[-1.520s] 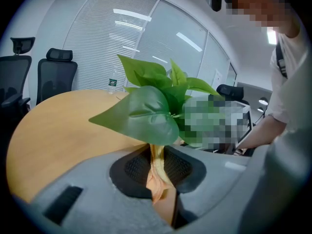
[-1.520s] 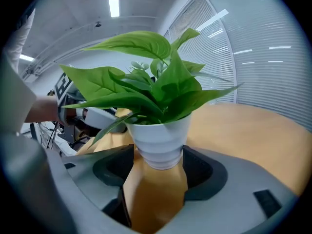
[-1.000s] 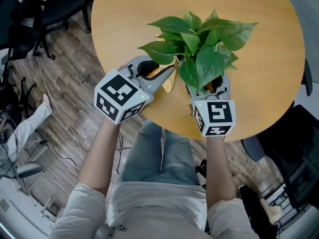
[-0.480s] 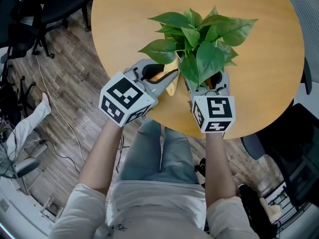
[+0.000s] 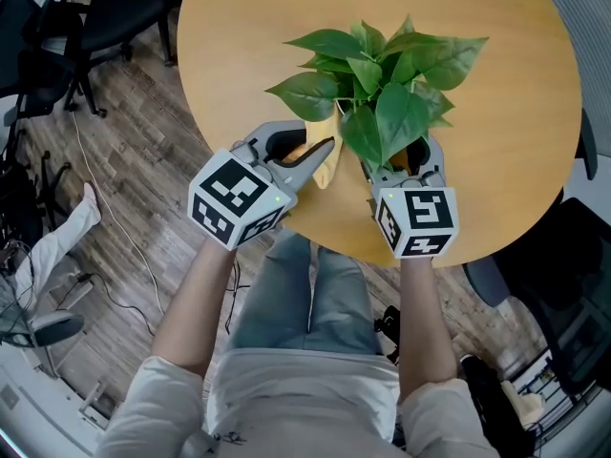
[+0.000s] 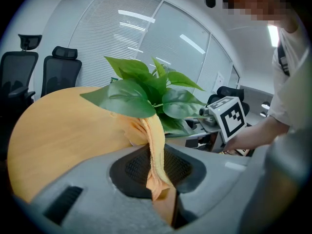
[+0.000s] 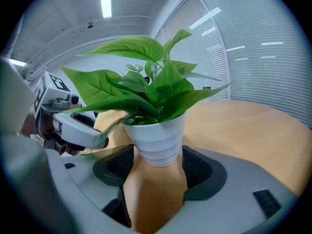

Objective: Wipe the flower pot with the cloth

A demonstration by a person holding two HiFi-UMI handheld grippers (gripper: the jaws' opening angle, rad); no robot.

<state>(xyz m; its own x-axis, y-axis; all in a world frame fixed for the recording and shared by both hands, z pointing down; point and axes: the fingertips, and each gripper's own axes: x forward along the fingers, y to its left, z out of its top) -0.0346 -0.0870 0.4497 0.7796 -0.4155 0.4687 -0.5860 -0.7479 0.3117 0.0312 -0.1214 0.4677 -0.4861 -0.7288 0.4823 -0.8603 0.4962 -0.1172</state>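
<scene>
A leafy green plant stands near the front edge of the round wooden table. In the head view its leaves hide the pot. The right gripper view shows the white ribbed flower pot upright between my right gripper's pads, which are shut on its lower part. My left gripper is shut on an orange-yellow cloth. The cloth hangs from the left gripper against the pot's left side, under the leaves. My right gripper sits just right of it.
The table's near edge runs just below both grippers. Black office chairs and loose cables are on the wood floor to the left. More chairs and window blinds show behind the table.
My left gripper with the cloth has shifted slightly right and toward the person. The right gripper and the pot have barely moved.
</scene>
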